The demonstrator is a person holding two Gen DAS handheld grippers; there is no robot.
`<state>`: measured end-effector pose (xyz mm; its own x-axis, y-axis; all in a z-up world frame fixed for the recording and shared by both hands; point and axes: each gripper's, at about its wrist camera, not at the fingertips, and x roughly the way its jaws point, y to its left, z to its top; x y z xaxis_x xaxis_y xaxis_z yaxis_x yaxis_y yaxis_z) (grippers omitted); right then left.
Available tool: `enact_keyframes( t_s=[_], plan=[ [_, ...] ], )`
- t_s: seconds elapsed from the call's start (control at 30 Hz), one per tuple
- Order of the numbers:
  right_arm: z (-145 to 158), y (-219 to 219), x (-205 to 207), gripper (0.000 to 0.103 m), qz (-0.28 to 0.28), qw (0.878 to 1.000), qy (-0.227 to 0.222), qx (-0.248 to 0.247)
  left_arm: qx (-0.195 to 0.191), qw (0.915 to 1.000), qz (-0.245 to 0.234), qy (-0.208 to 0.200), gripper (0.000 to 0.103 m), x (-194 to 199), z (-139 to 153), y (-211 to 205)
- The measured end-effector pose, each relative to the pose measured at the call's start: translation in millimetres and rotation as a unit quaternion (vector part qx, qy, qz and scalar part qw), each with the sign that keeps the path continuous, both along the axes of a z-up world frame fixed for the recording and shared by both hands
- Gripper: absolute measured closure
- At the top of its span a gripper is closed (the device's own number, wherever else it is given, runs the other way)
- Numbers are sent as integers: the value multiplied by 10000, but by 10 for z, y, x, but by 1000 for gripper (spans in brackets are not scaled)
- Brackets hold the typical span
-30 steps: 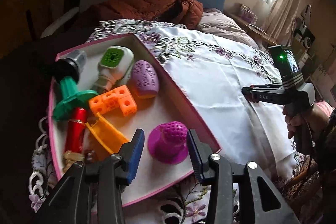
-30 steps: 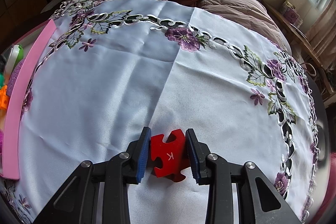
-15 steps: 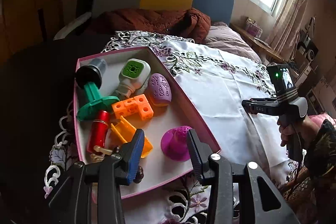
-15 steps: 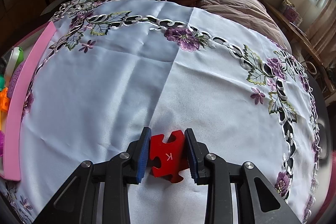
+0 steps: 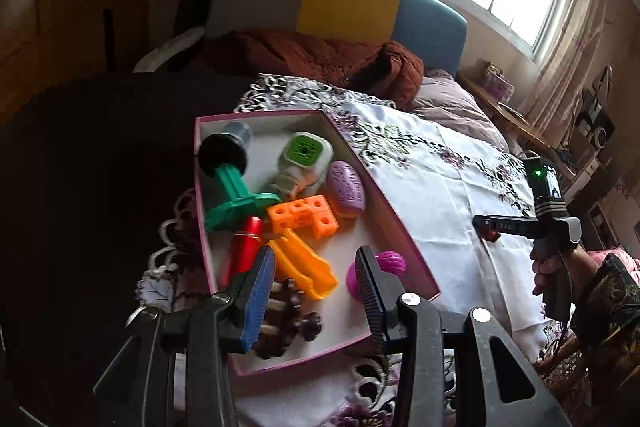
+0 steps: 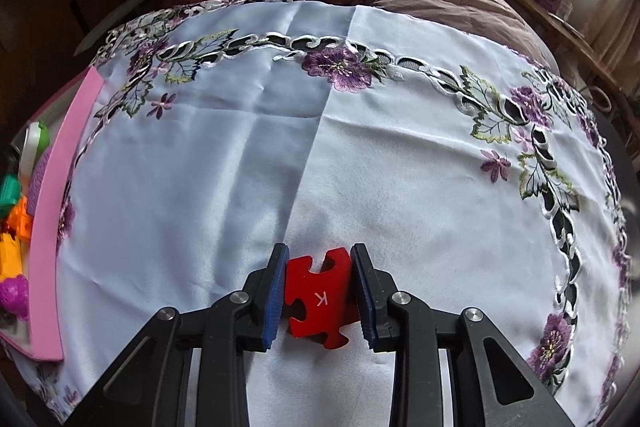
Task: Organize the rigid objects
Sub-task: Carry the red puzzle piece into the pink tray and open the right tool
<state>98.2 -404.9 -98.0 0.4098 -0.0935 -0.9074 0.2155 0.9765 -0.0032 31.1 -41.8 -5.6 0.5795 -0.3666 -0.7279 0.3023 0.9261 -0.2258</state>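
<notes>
Since a second ago our left gripper (image 5: 316,291) has pulled back and up from the pink box (image 5: 404,247), so the whole box now shows below it, and our right jaws have drawn in on the red puzzle piece (image 6: 318,297).

We see the red puzzle piece, marked with a white K, lying on the white embroidered cloth (image 6: 360,155) near the cloth's near edge, with both blue pads of our right gripper (image 6: 320,297) pressed against its sides: those jaws are closed on it. A hand (image 5: 548,273) holds that gripper by its handle.

Our left jaws stand partly apart with nothing between them, hanging over the near end of the pink box. That box sits at the left edge of the cloth. Inside it we see a magenta knobbed cap (image 5: 386,267) at the near right corner, a yellow-orange part (image 5: 308,267), an orange block piece (image 5: 306,217), a red cylinder (image 5: 244,247), a green spool (image 5: 232,195), a purple oval (image 5: 346,189) and a white and green piece (image 5: 304,157).
</notes>
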Motion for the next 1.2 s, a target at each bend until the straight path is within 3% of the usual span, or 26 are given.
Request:
enact_keyframes(
  t_s=[0.63, 0.83, 0.93, 1.03, 1.2],
  plan=[
    [13, 109, 21, 71, 146, 9987, 60, -475, 371, 9933, 1090, 5, 61, -81, -60, 821],
    [46, 114, 36, 72, 111, 9986, 46, -517, 357, 9928, 1147, 24, 61, -107, -84, 877],
    [70, 91, 38, 72, 46, 9990, 27, -438, 331, 9936, 1084, 7, 61, -105, -72, 863],
    [119, 78, 41, 72, 49, 9999, -62, 70, 313, 9942, 1024, 29, 61, -103, -80, 840],
    [129, 189, 35, 72, 86, 9991, -61, 409, 257, 9951, 953, 5, 61, -114, -65, 812]
  ],
)
